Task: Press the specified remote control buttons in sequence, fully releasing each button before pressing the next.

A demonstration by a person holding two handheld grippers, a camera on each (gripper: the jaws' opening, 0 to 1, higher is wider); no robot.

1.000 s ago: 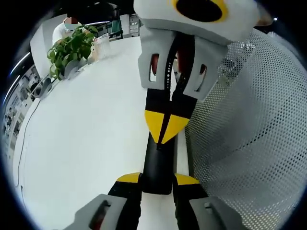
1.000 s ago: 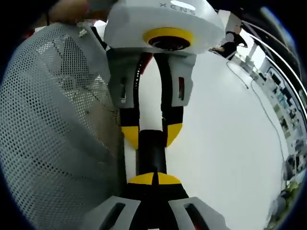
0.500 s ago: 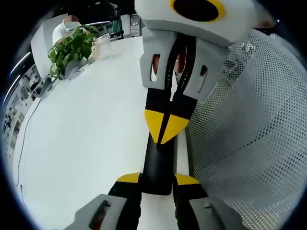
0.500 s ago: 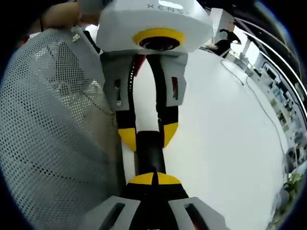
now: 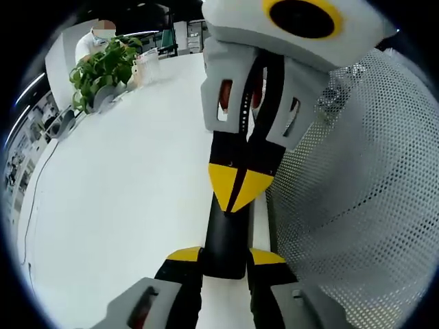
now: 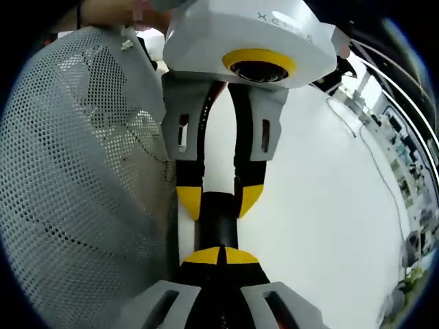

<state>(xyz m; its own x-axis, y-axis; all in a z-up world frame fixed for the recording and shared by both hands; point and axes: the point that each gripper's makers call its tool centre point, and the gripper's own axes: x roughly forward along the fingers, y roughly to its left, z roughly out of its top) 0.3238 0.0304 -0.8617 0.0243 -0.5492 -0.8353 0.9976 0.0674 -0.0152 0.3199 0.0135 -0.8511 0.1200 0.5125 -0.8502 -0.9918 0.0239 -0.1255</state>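
**Left gripper view: remote clamped, presser tip on it**

Left gripper view shows the left gripper [image 5: 225,256] clenched on the near end of the black remote [image 5: 225,229], one yellow pad on each side. The remote lies lengthwise on the white table [image 5: 123,205], just beside a grey mesh [image 5: 357,205]. The right gripper [image 5: 236,188] comes in from above with its jaws pressed together and nothing between them, the joined tip resting on the remote's top face. A plant [image 5: 103,68] stands well apart at the far edge.

Right gripper view confirms this: the closed tip sits on the remote [image 6: 218,223], and the left gripper's pads [image 6: 188,202] straddle the body beyond it. The buttons are hidden under the tip, so which one is being addressed cannot be told.

Risks, as judged:
- The blunt joined tip may span two neighbouring buttons and give a wrong entry.
- A partial lift would fail the full-release condition.
- Downward force at one end could tilt the remote in the clamp.
- Sideways drift could catch the mesh.
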